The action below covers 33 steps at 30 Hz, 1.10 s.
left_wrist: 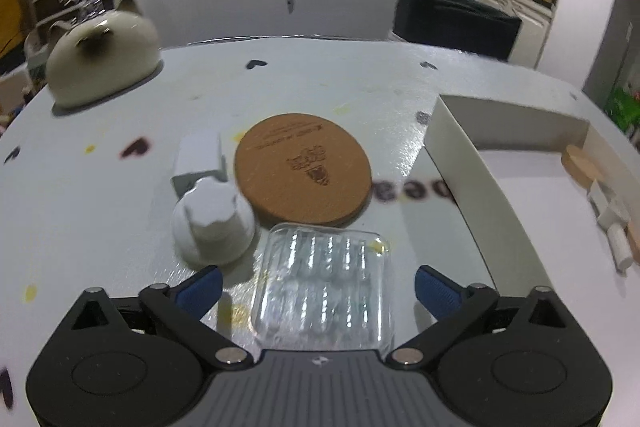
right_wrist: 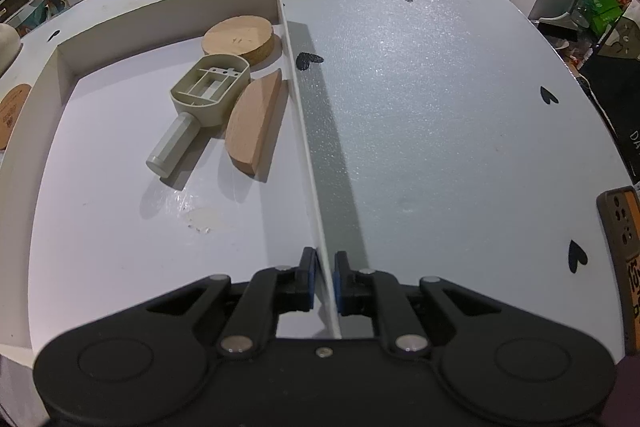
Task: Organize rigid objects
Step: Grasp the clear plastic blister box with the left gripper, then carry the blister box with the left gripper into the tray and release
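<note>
Left gripper (left_wrist: pixel 316 287) spread wide around the clear ribbed plastic tray (left_wrist: pixel 324 279), not clamping; right gripper (right_wrist: pixel 324 279) pinches the white shallow box (right_wrist: pixel 306 131) wall. Tray lies left of that box.

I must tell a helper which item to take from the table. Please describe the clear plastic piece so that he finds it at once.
Look at the white table with black hearts, left of the shallow white box. Nearest the open left gripper, between its blue pads, lies the clear plastic tray. It alone is transparent and ribbed; the round cork coaster behind it and the white knob beside it are opaque.
</note>
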Tool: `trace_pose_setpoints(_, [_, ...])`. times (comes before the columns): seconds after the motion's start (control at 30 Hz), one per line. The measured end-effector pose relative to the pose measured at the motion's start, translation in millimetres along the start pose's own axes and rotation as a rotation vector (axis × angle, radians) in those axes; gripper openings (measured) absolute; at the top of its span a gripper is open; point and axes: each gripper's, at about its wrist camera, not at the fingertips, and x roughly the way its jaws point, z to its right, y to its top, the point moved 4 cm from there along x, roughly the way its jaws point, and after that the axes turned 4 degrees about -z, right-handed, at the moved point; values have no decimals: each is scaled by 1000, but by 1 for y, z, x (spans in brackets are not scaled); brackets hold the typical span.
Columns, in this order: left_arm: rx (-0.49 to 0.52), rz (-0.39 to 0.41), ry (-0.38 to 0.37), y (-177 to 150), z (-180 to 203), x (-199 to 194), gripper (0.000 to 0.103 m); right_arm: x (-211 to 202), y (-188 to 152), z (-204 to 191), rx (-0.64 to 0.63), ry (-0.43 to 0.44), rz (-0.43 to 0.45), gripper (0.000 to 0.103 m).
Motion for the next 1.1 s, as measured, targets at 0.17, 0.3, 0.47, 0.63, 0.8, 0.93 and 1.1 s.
trace_pose_setpoints(0.17, [62, -9, 15, -3, 9, 3, 80, -1, -2, 3, 3, 14, 5, 9])
trace_pose_setpoints(0.3, [51, -22, 18, -4, 12, 1, 73, -1, -2, 3, 0, 19, 4, 9])
trace_pose_setpoints(0.47, [-21, -43, -8, -7, 11, -8, 73, -2, 0, 3, -6, 25, -3, 9])
trace_pose_setpoints(0.63, [-71, -20, -35, -6, 12, -28, 73, -1, 0, 3, -9, 26, -6, 9])
trace_pose_setpoints(0.8, [-126, 26, -77, 4, 16, -54, 73, -1, -1, 4, -8, 28, 3, 9])
trace_pose_setpoints(0.93, [-131, 70, -136, 19, 33, -78, 73, -2, -1, 4, -5, 25, 4, 9])
trace_pose_setpoints(1.1, [-109, 79, -260, 32, 74, -93, 73, -1, 0, 4, 0, 25, -2, 9])
